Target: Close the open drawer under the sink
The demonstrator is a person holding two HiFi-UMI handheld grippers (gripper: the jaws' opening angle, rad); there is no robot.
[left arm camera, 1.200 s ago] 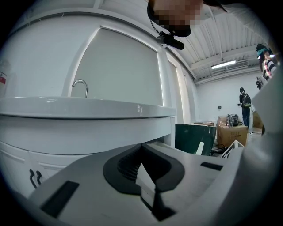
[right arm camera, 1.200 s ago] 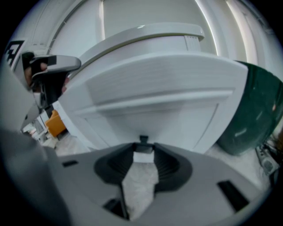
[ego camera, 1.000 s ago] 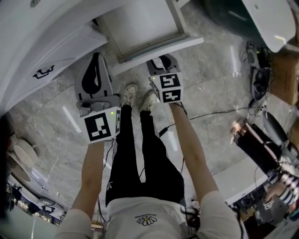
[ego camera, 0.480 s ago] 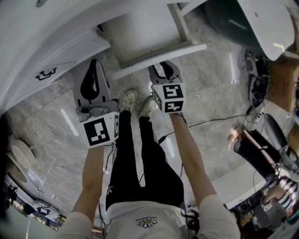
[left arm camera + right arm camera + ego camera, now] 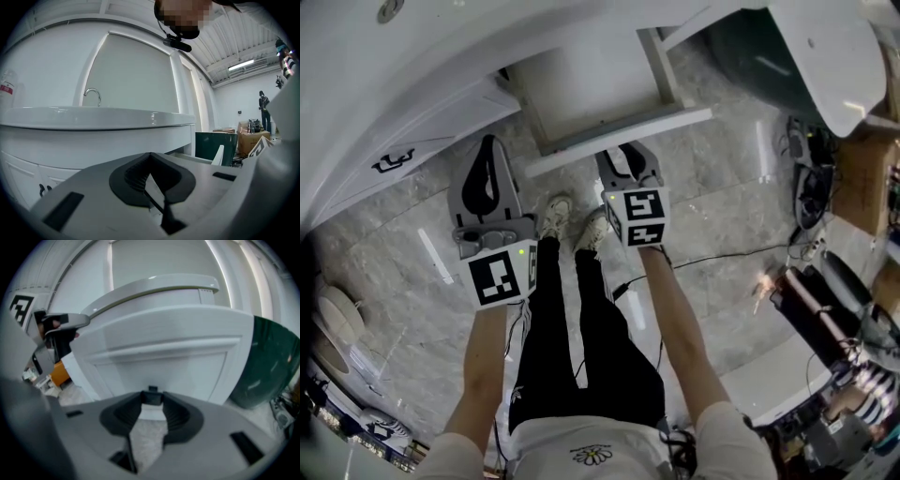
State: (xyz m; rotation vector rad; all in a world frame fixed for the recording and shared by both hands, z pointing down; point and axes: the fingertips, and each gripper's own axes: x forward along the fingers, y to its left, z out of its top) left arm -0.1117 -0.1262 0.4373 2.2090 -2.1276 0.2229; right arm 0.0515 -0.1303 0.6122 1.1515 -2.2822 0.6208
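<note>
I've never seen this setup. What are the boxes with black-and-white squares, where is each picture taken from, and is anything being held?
There is no robot here. A person holds a two-jaw gripper in each hand, and the marked cubes are part of those grippers. The head view looks down from the person's head; the other two views ride on the grippers. The left gripper is shut and empty, beside the white cabinet. The right gripper sits at the front of the open drawer under the sink. Its jaws are apart, with a small dark handle at their tips; whether they pinch it is unclear. Below is a marble floor.
</note>
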